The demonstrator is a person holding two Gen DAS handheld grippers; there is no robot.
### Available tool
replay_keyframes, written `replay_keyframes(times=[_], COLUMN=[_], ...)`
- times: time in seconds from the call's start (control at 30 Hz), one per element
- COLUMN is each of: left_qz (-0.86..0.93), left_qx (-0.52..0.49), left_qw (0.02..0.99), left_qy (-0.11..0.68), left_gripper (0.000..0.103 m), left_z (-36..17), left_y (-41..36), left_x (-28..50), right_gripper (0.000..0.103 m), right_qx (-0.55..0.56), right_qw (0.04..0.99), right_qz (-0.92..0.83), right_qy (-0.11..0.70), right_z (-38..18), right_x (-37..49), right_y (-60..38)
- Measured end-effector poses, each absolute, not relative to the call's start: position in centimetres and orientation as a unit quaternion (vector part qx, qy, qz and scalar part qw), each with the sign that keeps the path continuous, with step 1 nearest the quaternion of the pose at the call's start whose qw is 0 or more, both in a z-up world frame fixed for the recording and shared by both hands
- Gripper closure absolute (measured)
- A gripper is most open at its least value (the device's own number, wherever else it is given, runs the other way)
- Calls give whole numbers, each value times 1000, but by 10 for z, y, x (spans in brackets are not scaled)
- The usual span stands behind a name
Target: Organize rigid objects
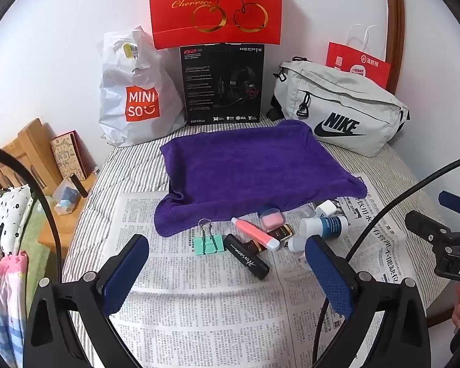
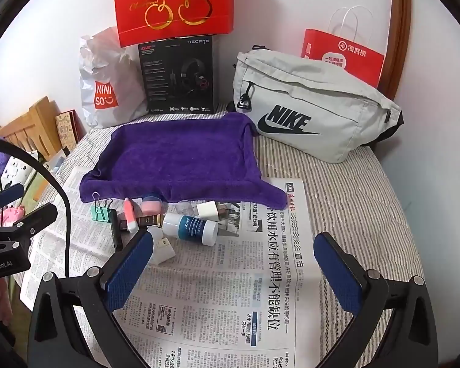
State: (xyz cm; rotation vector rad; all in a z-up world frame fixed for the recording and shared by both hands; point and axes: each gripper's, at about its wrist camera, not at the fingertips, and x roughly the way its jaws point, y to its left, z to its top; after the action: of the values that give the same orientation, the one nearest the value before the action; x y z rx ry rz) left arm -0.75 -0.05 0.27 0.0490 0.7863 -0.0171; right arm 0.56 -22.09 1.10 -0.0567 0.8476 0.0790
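A pile of small items lies on newspaper (image 1: 205, 316) just before a purple towel (image 1: 248, 168): a mint binder clip (image 1: 209, 243), a black tube (image 1: 246, 260), a pink-and-white tube (image 1: 256, 233), a pink-capped jar (image 1: 272, 217) and a white-and-blue bottle (image 1: 323, 227). My left gripper (image 1: 227, 254) hangs open above the pile, nothing between its pads. In the right wrist view the bottle (image 2: 190, 228), clip (image 2: 100, 211) and a white cube (image 2: 207, 209) lie ahead and left of my right gripper (image 2: 233, 251), which is open and empty over the newspaper (image 2: 230, 300).
Along the wall stand a white Miniso bag (image 1: 132, 92), a black headset box (image 1: 224, 84), a red cherry bag (image 1: 214, 6), a grey Nike pouch (image 1: 343, 107) and a red paper bag (image 1: 357, 64). A wooden bedside stand (image 1: 46, 165) is left of the striped bed (image 2: 362, 202).
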Motion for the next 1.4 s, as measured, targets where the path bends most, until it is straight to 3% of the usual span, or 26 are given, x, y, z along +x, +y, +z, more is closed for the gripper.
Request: replay_keyframes(times=[1.4], left_qz=[-1], left_qx=[25], left_qw=[917], left_qy=[397], left_gripper=[0], left_z=[-4], left_y=[7], left_x=[-6], right_gripper=[0], right_qx=[-29], right_qw=[911], right_qz=[38], right_qy=[410], right_z=[10], right_x=[3], right_y=[-218])
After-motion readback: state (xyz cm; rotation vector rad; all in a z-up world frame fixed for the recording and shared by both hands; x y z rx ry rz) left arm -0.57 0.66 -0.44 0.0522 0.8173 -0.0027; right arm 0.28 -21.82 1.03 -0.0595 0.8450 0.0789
